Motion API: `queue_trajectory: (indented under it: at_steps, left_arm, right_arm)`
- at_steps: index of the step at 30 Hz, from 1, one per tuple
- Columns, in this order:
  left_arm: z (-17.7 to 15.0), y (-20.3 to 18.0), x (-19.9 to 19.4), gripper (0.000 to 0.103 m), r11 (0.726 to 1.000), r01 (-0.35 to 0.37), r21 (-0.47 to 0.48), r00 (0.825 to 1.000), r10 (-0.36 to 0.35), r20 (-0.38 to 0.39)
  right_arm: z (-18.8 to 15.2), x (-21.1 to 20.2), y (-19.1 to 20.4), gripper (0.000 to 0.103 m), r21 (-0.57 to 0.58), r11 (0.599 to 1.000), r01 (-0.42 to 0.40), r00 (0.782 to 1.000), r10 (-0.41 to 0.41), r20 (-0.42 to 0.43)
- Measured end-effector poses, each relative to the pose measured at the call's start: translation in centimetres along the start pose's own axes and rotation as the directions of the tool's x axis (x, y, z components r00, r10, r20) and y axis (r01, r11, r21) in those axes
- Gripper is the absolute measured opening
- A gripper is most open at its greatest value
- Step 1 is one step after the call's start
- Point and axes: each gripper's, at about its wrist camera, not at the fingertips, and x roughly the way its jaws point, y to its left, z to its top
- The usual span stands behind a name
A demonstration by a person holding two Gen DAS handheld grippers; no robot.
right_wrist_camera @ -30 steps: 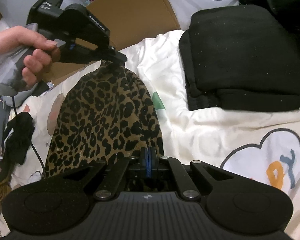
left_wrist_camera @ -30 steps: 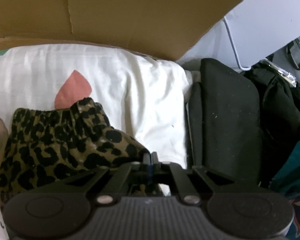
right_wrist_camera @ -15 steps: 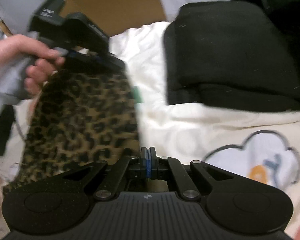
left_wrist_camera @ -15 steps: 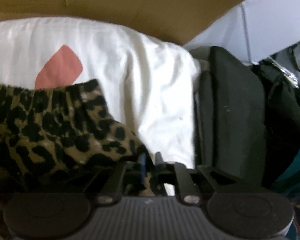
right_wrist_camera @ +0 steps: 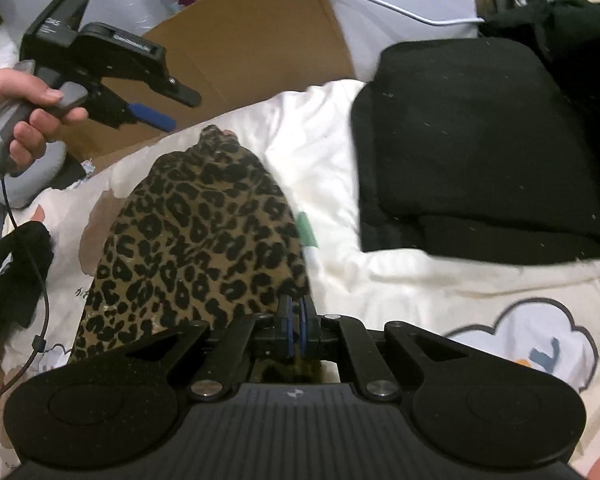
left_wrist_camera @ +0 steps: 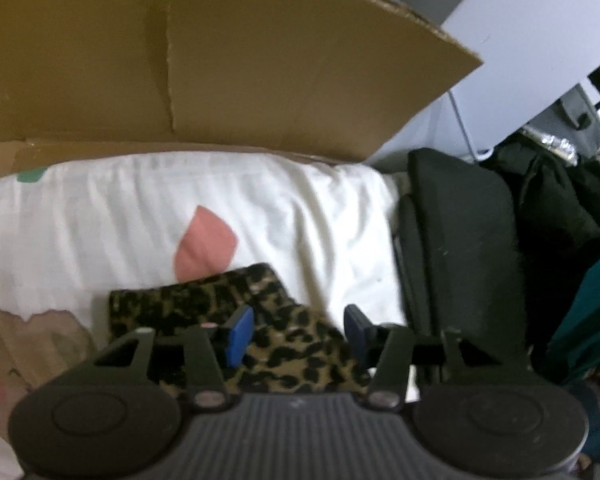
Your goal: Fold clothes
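A leopard-print garment (right_wrist_camera: 196, 240) lies folded on the white printed duvet (right_wrist_camera: 400, 292). My right gripper (right_wrist_camera: 296, 326) sits at the garment's near corner, shut on the fabric there. My left gripper (right_wrist_camera: 176, 110), held by a hand (right_wrist_camera: 28, 120), hovers above and left of the garment's far end; its jaws are opening and its blue pads (right_wrist_camera: 152, 117) touch nothing. In the left wrist view the left gripper (left_wrist_camera: 298, 334) stands open above the leopard-print garment (left_wrist_camera: 236, 304), which lies below the gap between the pads.
A folded black garment (right_wrist_camera: 480, 140) lies on the duvet to the right, also the dark stack (left_wrist_camera: 460, 260). A cardboard sheet (left_wrist_camera: 220, 60) stands behind the bedding. More dark clothes (left_wrist_camera: 560, 208) pile up at the far right. A small black item (right_wrist_camera: 16, 272) lies at the left.
The left gripper has opened, let go of the garment's far corner and lifted away to the left. That end has dropped onto the duvet. The right gripper stays shut on the near corner.
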Motion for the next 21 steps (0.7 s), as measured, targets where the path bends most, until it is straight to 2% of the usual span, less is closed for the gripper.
queue_trajectory:
  at_steps: [5,6,7,9,13,16,21]
  left_arm:
    - [-0.8,0.5,1.8,0.037,0.996,-0.064,0.065,0.997,0.066,-0.034]
    - [-0.9,0.5,2.3,0.034,0.993,-0.084,0.088,0.995,0.088,-0.042]
    - [-1.1,0.4,2.6,0.034,0.988,-0.099,0.119,0.993,0.105,-0.051]
    - [-1.4,0.3,3.0,0.034,0.979,-0.110,0.172,0.991,0.122,-0.062]
    - [-1.6,0.2,3.4,0.036,0.965,-0.126,0.232,0.987,0.144,-0.065]
    - [-1.6,-0.2,3.8,0.038,0.946,-0.149,0.286,0.983,0.174,-0.065]
    - [-1.9,-0.8,4.3,0.047,0.912,-0.137,0.388,0.983,0.172,-0.058]
  right_arm:
    - [1.0,1.1,1.5,0.003,-0.038,0.999,-0.032,0.999,0.032,-0.003]
    - [1.3,1.4,1.9,0.007,-0.055,0.998,-0.042,0.999,0.042,0.001]
    - [1.6,1.6,2.4,0.012,-0.073,0.996,-0.051,0.999,0.051,0.004]
    - [2.2,2.4,3.6,0.036,-0.140,0.989,-0.051,0.999,0.052,0.003]
    - [3.0,3.5,5.1,0.039,-0.207,0.975,-0.083,0.996,0.086,0.003]
    - [3.4,4.8,5.6,0.039,-0.237,0.969,-0.074,0.997,0.077,0.004]
    - [3.7,6.1,7.0,0.039,-0.335,0.934,-0.124,0.991,0.136,0.011]
